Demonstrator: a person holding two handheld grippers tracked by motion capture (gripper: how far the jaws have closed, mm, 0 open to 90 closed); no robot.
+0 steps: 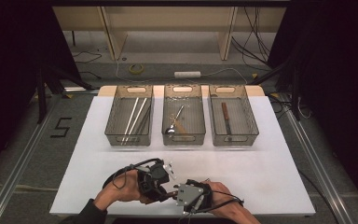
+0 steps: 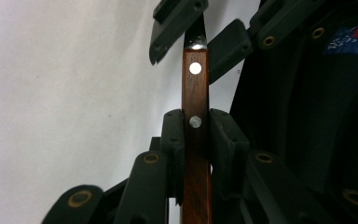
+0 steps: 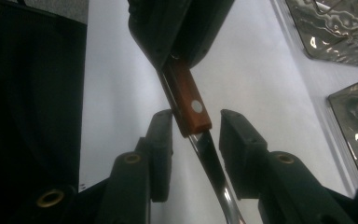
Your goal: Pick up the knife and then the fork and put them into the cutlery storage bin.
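A knife with a brown wooden handle (image 2: 195, 88) and two bright rivets stands between my two grippers, near the table's front edge. My left gripper (image 2: 196, 135) is shut on the handle, its pads pressing on both sides. In the high view it (image 1: 167, 190) points right, toward the other hand. My right gripper (image 3: 196, 135) faces it, with its jaws on either side of the spot where the handle (image 3: 186, 100) meets the steel blade (image 3: 212, 163). A gap still shows beside its right pad (image 3: 235, 140), so it is open around the knife.
Three mesh baskets stand in a row at the back of the white table (image 1: 270, 172). The left basket (image 1: 109, 127) holds chopsticks, the middle one (image 1: 183, 140) a spoon, and the right one (image 1: 254, 125) another wooden-handled knife. Dark floor and cables surround the table.
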